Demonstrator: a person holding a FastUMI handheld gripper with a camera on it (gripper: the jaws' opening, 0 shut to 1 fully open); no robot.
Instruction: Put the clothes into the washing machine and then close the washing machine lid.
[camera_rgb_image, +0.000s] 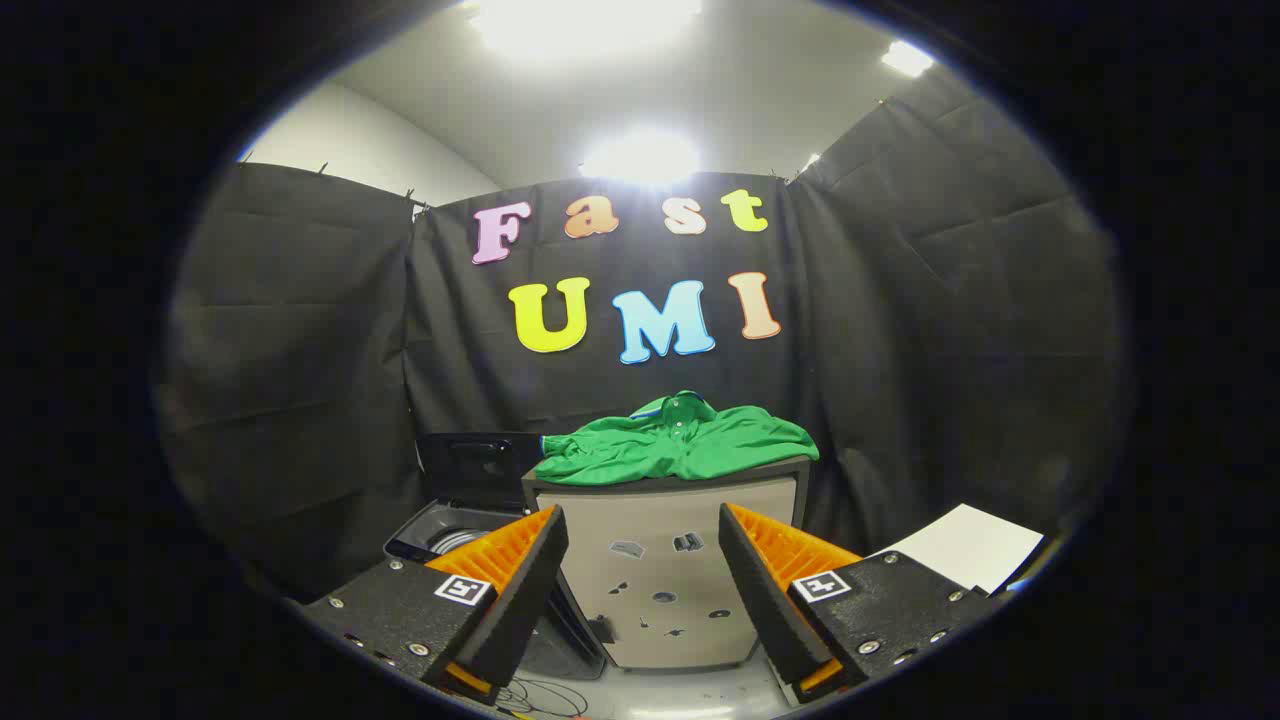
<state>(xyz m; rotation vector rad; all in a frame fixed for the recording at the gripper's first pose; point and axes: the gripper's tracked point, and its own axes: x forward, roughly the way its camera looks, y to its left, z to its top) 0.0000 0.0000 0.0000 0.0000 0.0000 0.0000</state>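
Note:
A green shirt (680, 450) lies crumpled on top of a grey cabinet (665, 580), well beyond my fingers. To the cabinet's left stands the washing machine (445, 530), dark-bodied, with its lid (478, 470) raised upright and part of the drum opening visible behind my left finger. My gripper (643, 525) is open, nothing between its fingers, pointing at the cabinet's front from a distance.
A white sheet or board (965, 548) lies to the right past my right finger. Cables (545, 695) trail on the pale floor below the fingers. Black cloth walls close the booth behind and on both sides.

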